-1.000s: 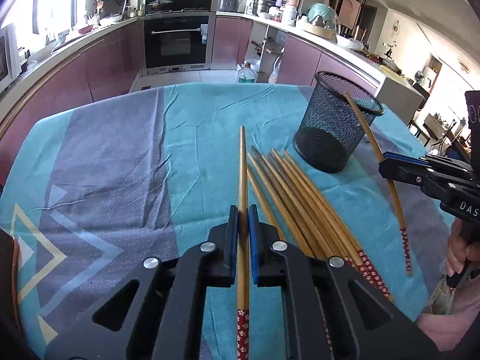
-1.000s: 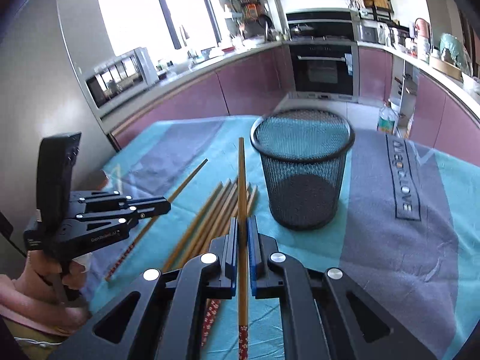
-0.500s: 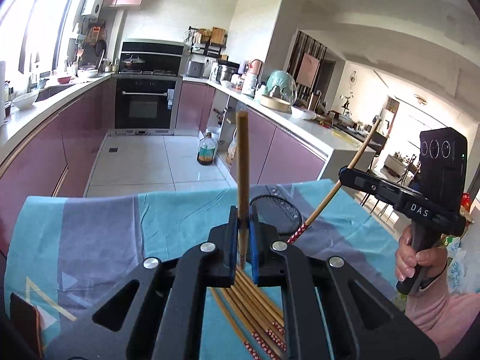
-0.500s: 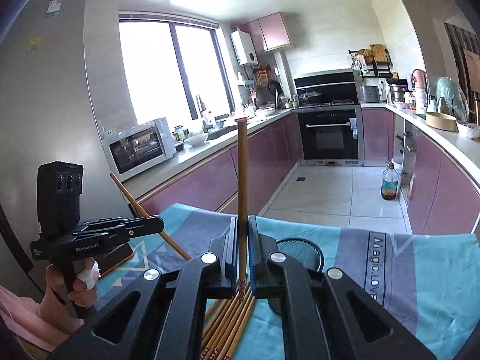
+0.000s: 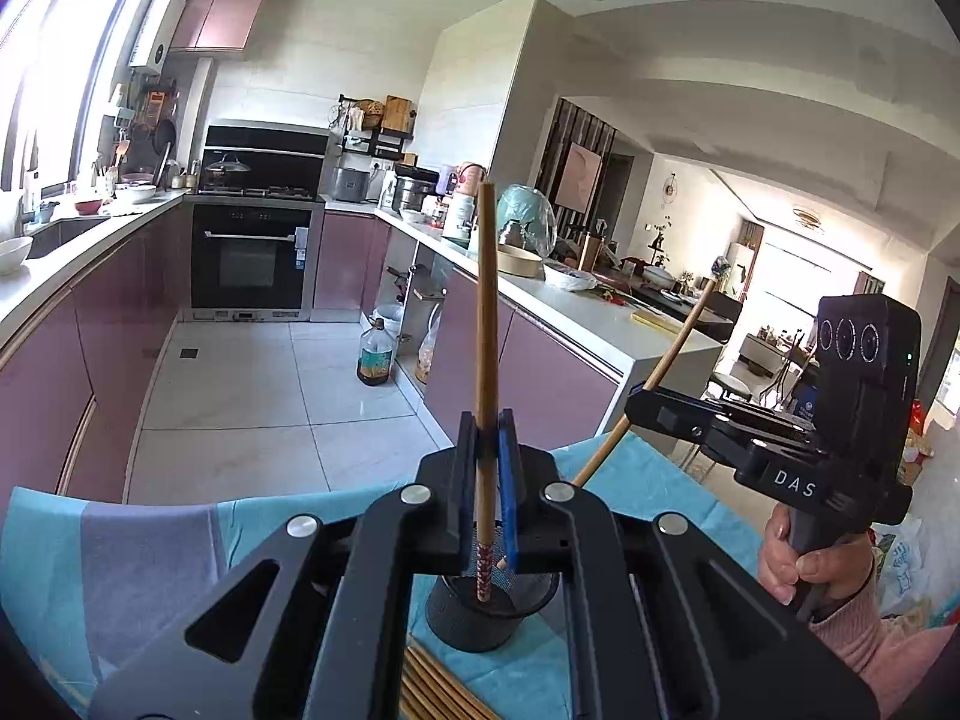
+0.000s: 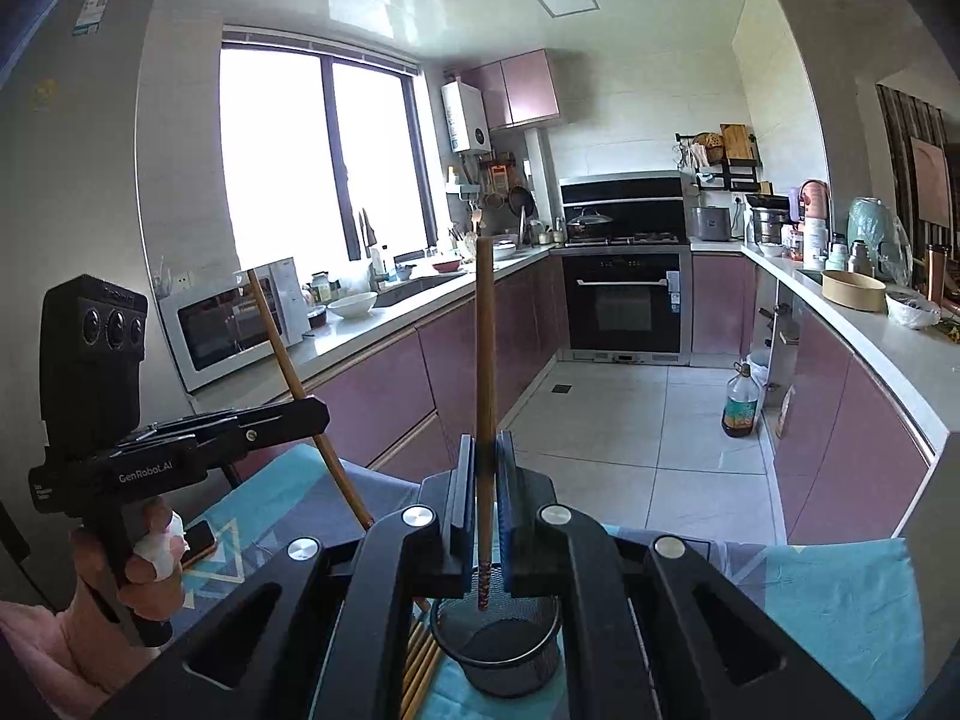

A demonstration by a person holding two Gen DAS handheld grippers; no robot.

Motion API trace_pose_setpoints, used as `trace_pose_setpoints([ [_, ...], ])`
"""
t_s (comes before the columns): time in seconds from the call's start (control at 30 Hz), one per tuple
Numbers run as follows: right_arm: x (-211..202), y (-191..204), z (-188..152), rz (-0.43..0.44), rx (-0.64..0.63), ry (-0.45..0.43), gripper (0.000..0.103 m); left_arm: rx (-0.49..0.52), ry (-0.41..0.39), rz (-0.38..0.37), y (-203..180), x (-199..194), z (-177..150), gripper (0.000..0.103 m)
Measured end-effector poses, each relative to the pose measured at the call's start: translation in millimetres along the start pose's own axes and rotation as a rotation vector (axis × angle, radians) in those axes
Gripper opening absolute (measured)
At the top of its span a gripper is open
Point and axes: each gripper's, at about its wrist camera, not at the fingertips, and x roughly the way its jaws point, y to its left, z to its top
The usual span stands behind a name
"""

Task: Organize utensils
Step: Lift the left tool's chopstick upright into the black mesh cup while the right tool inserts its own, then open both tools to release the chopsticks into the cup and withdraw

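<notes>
My left gripper (image 5: 487, 450) is shut on a bamboo chopstick (image 5: 485, 324) held upright, its red patterned end hanging over the black mesh cup (image 5: 489, 609). My right gripper (image 6: 483, 474) is shut on another chopstick (image 6: 483, 360), also upright, its patterned end just above the same mesh cup (image 6: 498, 654). Each gripper shows in the other's view, the right gripper (image 5: 636, 405) with its chopstick tilted toward the cup, the left gripper (image 6: 318, 414) likewise. Several loose chopsticks (image 5: 432, 690) lie on the cloth in front of the cup.
The table wears a teal and grey cloth (image 5: 120, 552). A dark phone-like object (image 6: 201, 537) lies near the left hand. Beyond the table's far edge are the kitchen floor, purple cabinets (image 5: 540, 372) and an oven.
Both grippers lifted their chopsticks off the table, swung them upright and brought them over the mesh cup. The views tilted up from the tabletop to the kitchen.
</notes>
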Motion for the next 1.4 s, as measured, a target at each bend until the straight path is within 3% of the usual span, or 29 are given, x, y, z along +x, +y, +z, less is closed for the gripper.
trace_pose_setpoints([
  [0.3, 53.0, -12.5, -27.2, -0.007, 0.024, 0.186, 0.005, 0.010, 0.211, -0.002, -2.7, 71.5, -28.9, 0.007],
  [0.43, 68.4, -14.4, -32.7, -0.006, 0.035, 0.247, 0.005, 0.015, 0.249, 0.017, 5.1, 93.7, -53.5, 0.008],
  [0.67, 87.7, -14.8, -35.2, -0.027, 0.053, 0.303, 0.007, 0.006, 0.274, 0.034, 17.6, 119.7, -59.1, 0.008],
  [0.83, 95.5, -18.5, -35.7, -0.039, 0.089, 0.300, 0.013, 0.004, 0.286, 0.058, 24.2, 127.9, -64.2, 0.010],
  [0.93, 96.4, -22.0, -36.5, -0.041, 0.112, 0.285, 0.022, -0.001, 0.276, 0.077, 25.8, 126.8, -65.6, 0.022],
  [1.07, 89.4, -25.5, -39.0, -0.040, 0.133, 0.258, 0.029, 0.002, 0.248, 0.104, 28.7, 118.4, -67.1, 0.027],
  [1.23, 71.2, -22.3, -40.9, -0.034, 0.134, 0.204, 0.039, 0.018, 0.188, 0.162, 33.0, 94.0, -69.7, 0.038],
  [1.3, 59.1, -17.7, -42.3, -0.020, 0.122, 0.172, 0.049, 0.030, 0.150, 0.195, 33.5, 76.5, -73.0, 0.044],
  [1.4, 38.3, -3.5, -47.1, 0.012, 0.080, 0.123, 0.055, 0.035, 0.121, 0.220, 38.5, 54.7, -77.7, 0.050],
])
